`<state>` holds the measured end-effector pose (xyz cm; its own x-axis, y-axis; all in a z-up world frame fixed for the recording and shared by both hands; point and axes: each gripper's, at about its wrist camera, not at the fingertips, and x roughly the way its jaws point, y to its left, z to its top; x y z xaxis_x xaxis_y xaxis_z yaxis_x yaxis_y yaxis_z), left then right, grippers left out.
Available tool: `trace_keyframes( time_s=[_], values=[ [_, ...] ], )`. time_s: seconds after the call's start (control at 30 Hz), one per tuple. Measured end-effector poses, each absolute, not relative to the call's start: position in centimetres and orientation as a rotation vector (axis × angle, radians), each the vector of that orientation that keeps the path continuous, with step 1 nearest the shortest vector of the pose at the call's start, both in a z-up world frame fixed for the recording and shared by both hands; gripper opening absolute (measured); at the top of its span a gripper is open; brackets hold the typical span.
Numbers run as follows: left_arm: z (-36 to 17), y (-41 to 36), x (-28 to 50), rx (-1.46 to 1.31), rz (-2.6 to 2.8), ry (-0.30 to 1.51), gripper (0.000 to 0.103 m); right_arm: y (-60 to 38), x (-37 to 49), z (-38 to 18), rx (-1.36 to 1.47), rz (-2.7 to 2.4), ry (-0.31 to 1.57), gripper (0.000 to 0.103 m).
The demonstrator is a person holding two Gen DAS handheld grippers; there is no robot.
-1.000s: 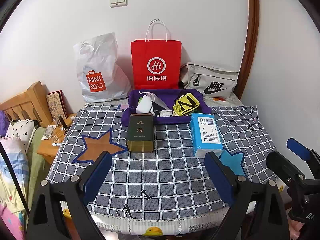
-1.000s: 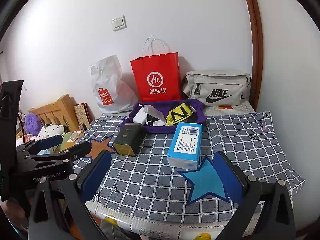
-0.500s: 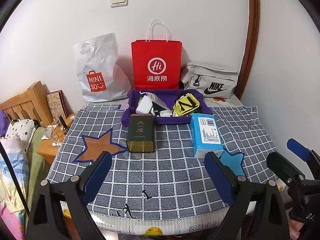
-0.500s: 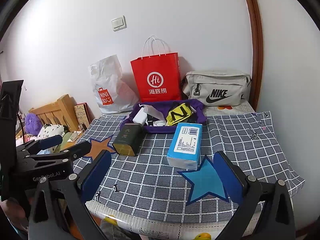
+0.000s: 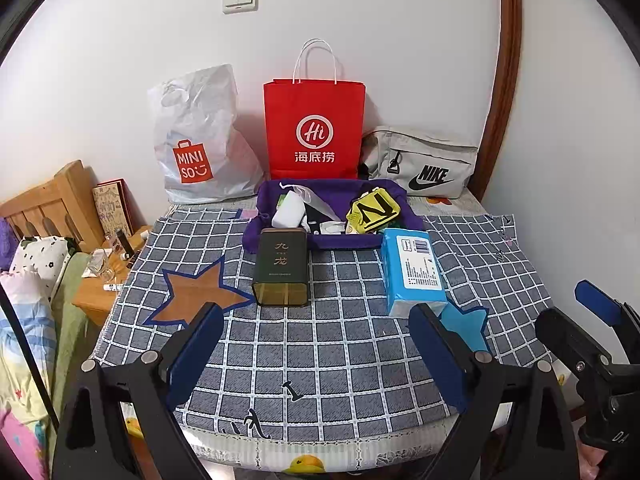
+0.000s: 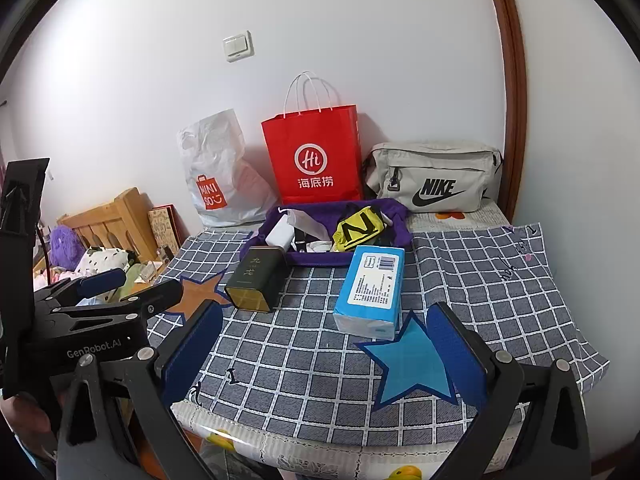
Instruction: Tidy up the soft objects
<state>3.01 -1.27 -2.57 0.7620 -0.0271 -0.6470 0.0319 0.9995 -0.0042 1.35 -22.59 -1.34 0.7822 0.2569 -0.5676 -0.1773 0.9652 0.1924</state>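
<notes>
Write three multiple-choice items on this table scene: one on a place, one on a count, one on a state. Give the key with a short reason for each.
1. Where does the blue tissue pack lie?
A. Inside the purple tray
B. On the checked cloth, in front of the purple tray
C. Inside the red paper bag

2. How many star patches show on the checked cloth?
A. Two
B. Four
C. None

3. How do the left gripper and right gripper stand?
A. Both shut on the dark green tin
B. Left open, right shut on the tissue pack
C. Both open, holding nothing

Key: B, the pack rests on the cloth just before the purple tray. A, one orange star and one blue star show. C, each pair of fingers is spread wide with only cloth between them; the dark green tin stands untouched.
</notes>
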Motion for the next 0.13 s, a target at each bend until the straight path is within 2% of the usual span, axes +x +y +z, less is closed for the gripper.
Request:
trace_keyframes(
  time_s=[0.13],
  values=[
    [-2.59, -1.44, 3.22, 0.010, -0.021, 0.699, 0.094, -22.71, 1.57, -1.39, 0.131, 0.243, 0.632, 0.101]
  ],
)
